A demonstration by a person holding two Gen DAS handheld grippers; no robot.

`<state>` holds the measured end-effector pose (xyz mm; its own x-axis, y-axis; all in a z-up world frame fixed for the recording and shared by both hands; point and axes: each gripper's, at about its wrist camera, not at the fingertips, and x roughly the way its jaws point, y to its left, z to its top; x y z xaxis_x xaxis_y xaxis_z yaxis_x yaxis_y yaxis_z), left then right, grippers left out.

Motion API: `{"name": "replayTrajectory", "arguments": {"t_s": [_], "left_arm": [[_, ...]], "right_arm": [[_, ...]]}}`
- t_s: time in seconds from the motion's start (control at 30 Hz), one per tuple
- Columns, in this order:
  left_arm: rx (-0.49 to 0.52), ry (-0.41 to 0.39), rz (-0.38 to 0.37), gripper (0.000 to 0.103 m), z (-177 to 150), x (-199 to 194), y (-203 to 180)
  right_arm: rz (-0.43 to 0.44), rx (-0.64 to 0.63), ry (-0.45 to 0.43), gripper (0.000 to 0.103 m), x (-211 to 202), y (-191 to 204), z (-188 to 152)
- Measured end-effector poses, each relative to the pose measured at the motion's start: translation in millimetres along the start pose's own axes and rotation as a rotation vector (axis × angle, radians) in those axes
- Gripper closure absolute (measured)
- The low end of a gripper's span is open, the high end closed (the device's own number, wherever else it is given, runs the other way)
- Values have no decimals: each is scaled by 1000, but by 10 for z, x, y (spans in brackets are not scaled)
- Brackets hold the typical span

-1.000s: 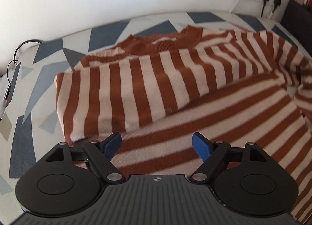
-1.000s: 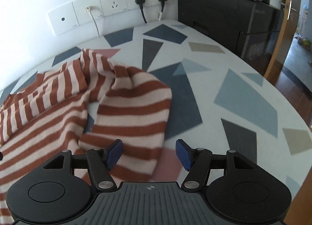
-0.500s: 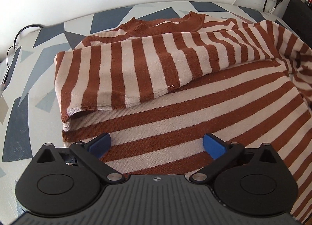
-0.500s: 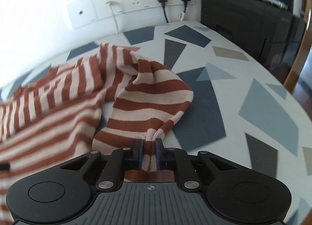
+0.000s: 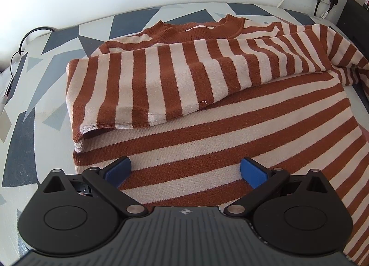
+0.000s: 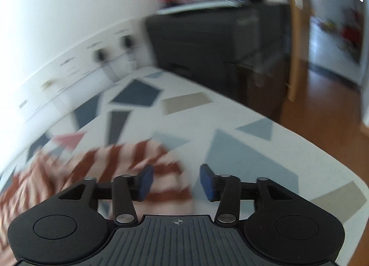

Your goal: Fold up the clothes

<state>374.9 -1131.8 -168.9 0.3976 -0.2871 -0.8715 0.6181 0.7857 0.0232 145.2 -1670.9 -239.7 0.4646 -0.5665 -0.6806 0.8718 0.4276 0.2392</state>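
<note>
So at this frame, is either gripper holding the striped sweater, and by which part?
Nothing is held. The left gripper hangs open over the striped sweater; the right gripper is open too.

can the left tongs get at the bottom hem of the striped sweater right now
Probably yes. The left tongs are open and empty, hovering over the striped sweater near its lower edge, with nothing lying between them and the fabric. The hem itself sits hidden under the tongs' body.

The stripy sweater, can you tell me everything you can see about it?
The rust-brown and cream striped knit sweater lies spread flat on the white tabletop with grey and blue shapes. Its ribbed brown collar points toward the wall. One sleeve is folded across the chest. The open left gripper hovers over its lower part; whether it touches is unclear.
</note>
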Motion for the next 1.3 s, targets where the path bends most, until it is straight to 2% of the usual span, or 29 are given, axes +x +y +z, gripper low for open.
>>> {"name": "replayTrajectory", "arguments": {"t_s": [0.03,0.1,0.23,0.27,0.33,0.4,0.47,0.53,0.6,0.67,0.77,0.87,1.0,1.13,1.3], "left_arm": [[-1,1,0,0,5,2,-3],[0,2,0,0,11,5,-5],[3,3,-2,0,12,6,1],[4,3,-3,0,11,6,4],[4,1,-5,0,10,8,9],[2,-4,-6,0,3,8,10],[-5,3,-7,0,18,12,12],[-5,15,-11,0,42,18,15],[-1,23,-18,0,57,16,27],[-13,27,-37,1,58,-6,71],[-73,1,-103,2,31,-124,211],[-132,-70,-163,2,-8,-320,405],[-220,-166,-224,2,-81,-581,712],[-302,-230,-251,2,-160,-753,1027],[-382,-220,-213,2,-341,-815,1329]], "right_arm": [[25,-67,14,49,-43,86,-81],[69,-207,47,36,-103,286,-255],[53,-369,143,34,-1,567,-503],[43,-392,136,36,14,622,-533],[40,-411,127,50,41,668,-507],[15,-388,129,93,104,664,-418],[23,-284,165,95,189,561,-259],[94,-124,186,95,216,468,-39],[225,12,157,95,106,477,199],[354,79,118,95,-87,627,468],[537,63,49,95,-388,1087,848],[709,-6,9,95,-630,1716,1122],[873,-131,85,95,-681,2680,1138],[917,-299,248,95,-428,3650,698],[871,-408,520,94,117,4303,-248]]}}
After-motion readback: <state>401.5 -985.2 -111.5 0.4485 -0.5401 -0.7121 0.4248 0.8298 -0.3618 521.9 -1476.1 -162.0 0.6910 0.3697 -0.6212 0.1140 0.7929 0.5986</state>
